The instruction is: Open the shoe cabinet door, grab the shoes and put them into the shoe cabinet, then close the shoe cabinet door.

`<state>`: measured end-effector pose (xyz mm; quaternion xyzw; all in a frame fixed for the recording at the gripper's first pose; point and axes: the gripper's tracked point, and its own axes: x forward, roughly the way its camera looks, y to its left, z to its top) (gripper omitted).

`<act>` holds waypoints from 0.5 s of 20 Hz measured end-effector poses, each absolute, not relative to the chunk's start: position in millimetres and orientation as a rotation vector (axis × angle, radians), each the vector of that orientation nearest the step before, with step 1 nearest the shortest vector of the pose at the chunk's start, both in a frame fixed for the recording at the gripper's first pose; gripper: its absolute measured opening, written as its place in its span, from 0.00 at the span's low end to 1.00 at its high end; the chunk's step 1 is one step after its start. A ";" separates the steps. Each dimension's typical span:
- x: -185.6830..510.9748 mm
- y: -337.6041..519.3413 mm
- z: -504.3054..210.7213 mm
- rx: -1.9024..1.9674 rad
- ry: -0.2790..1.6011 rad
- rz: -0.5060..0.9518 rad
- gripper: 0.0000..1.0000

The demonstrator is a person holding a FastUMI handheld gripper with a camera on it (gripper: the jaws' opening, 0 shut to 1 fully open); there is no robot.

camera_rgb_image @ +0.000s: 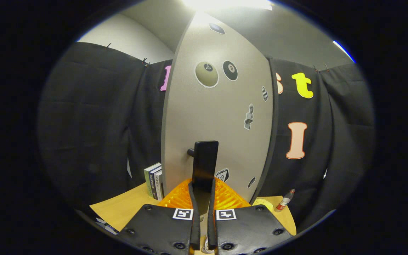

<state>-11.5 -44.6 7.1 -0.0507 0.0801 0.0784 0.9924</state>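
Observation:
The shoe cabinet door (pixel 221 113), a pale grey panel with several stickers, stands upright just ahead of me. Its black vertical bar handle (pixel 205 159) juts out from the lower part of the door on a short peg. My gripper (pixel 202 187) is shut on the lower end of that handle, with one finger pressed against each side of the bar. The door's dark side edge (pixel 274 134) shows along its right. Whether the door sits flush with the cabinet I cannot tell.
A light wooden tabletop (pixel 122 209) lies below. Several upright books (pixel 154 182) stand left of the door. To the right sit a small bottle (pixel 284 201) and a yellow object (pixel 263 203). Black cloth walls close the booth behind.

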 end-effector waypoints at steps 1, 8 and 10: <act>-15.6 -50.8 6.6 -0.106 0.165 0.151 0.10; -39.7 -96.7 9.9 -0.103 0.177 0.074 0.09; -45.8 -112.9 10.2 -0.100 0.186 0.057 0.09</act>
